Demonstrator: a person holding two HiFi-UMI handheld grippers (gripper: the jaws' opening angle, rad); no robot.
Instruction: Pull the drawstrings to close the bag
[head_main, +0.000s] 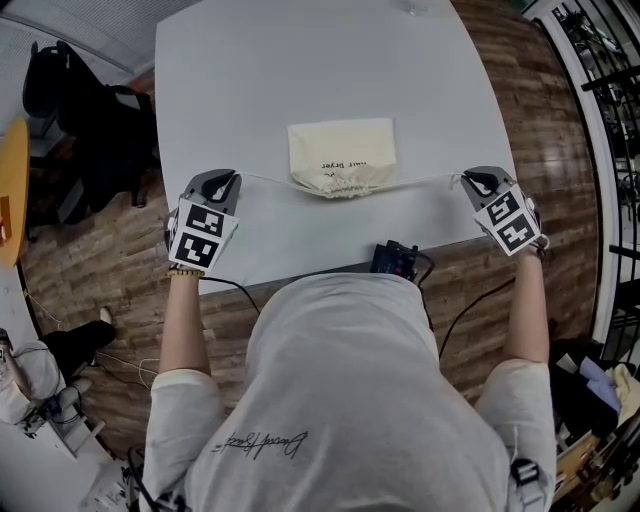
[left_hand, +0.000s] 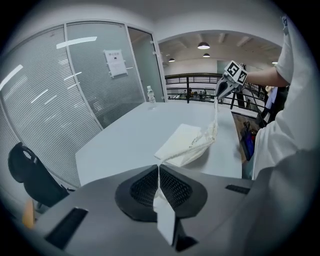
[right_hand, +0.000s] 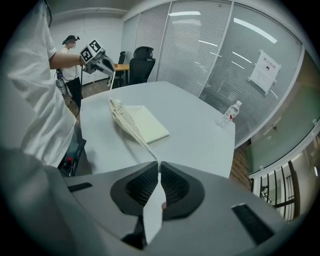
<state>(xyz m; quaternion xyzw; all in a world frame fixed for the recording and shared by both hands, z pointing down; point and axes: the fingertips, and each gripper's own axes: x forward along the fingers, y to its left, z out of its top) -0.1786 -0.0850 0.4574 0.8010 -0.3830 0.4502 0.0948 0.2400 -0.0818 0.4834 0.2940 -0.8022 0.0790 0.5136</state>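
Note:
A cream drawstring bag (head_main: 342, 155) lies on the white table (head_main: 250, 80), its near mouth gathered into a tight pucker (head_main: 343, 188). Thin strings run taut from that mouth to both sides. My left gripper (head_main: 228, 181) is shut on the left drawstring (head_main: 265, 180), out at the bag's left. My right gripper (head_main: 468, 180) is shut on the right drawstring (head_main: 420, 181), far to the bag's right. In the left gripper view the string (left_hand: 159, 167) leaves the closed jaws toward the bag (left_hand: 190, 142). In the right gripper view the string (right_hand: 142, 142) runs to the bag (right_hand: 137, 122).
A black device with cables (head_main: 398, 260) sits at the table's near edge. A water bottle (right_hand: 227, 114) stands at the far end of the table. Black office chairs (head_main: 75, 100) stand left of the table, a railing (head_main: 600, 120) to the right.

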